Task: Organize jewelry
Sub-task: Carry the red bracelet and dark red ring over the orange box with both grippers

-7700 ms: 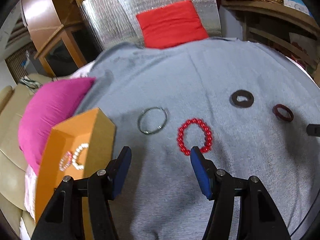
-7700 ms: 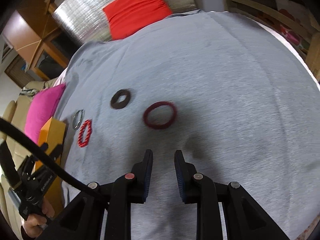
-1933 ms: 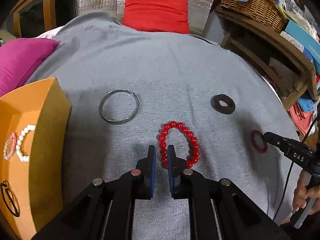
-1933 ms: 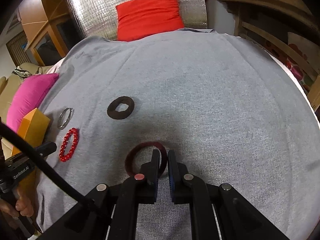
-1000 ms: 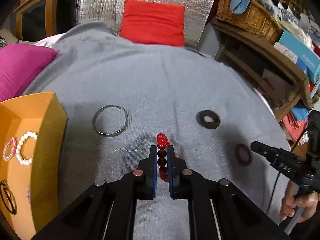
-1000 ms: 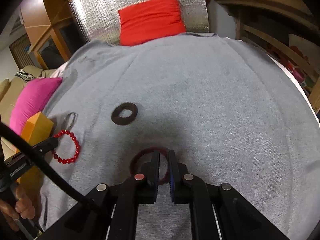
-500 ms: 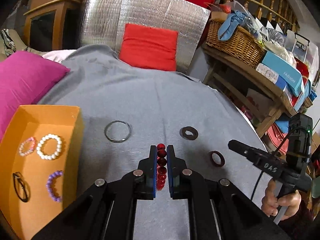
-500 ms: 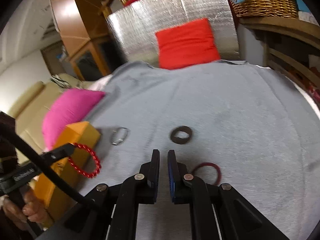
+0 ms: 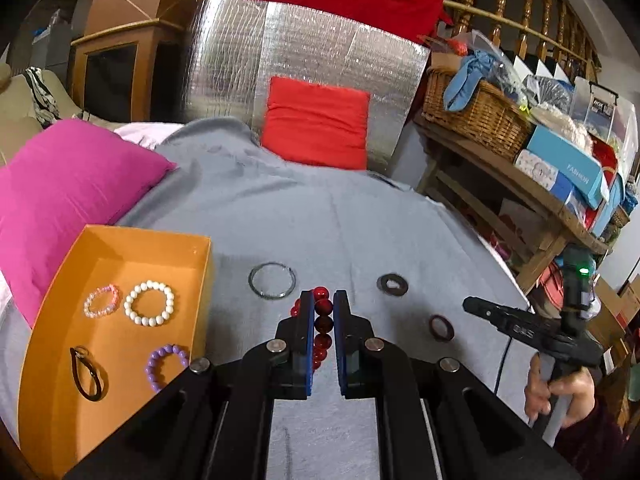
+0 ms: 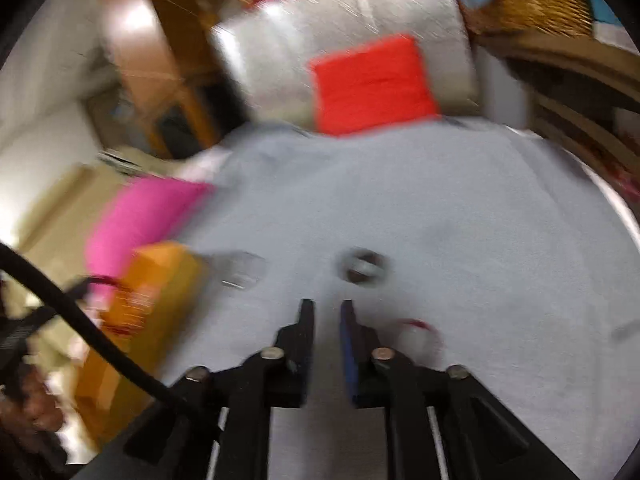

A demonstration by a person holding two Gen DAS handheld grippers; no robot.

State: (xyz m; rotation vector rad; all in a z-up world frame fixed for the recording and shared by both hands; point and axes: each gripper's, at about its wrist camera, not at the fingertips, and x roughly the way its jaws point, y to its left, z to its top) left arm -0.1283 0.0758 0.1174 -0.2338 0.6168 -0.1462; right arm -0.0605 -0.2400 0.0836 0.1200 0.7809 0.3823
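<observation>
My left gripper [image 9: 323, 302] is shut on the red bead bracelet [image 9: 323, 324] and holds it above the grey cloth, just right of the orange box [image 9: 116, 328]. The box holds a pink [image 9: 101, 301], a white [image 9: 149, 303] and a purple bead bracelet [image 9: 166, 366] and a dark loop [image 9: 87, 374]. A metal ring [image 9: 273, 281], a dark flat ring [image 9: 393, 284] and a dark red bangle [image 9: 441, 327] lie on the cloth. My right gripper [image 10: 326, 308] is shut and empty above the cloth; its view is blurred. The dark red bangle [image 10: 416, 330] lies right of its fingers.
A magenta pillow [image 9: 68, 184] lies left of the box. A red cushion [image 9: 318, 122] leans on a silver panel at the back. Wooden shelves with a basket [image 9: 476, 116] and boxes stand at the right. The right gripper also shows in the left wrist view [image 9: 520, 326].
My left gripper has lifted the red bracelet higher and nearer the box. My right gripper has let the dark red bangle drop to the cloth and is rising and moving fast, blurred.
</observation>
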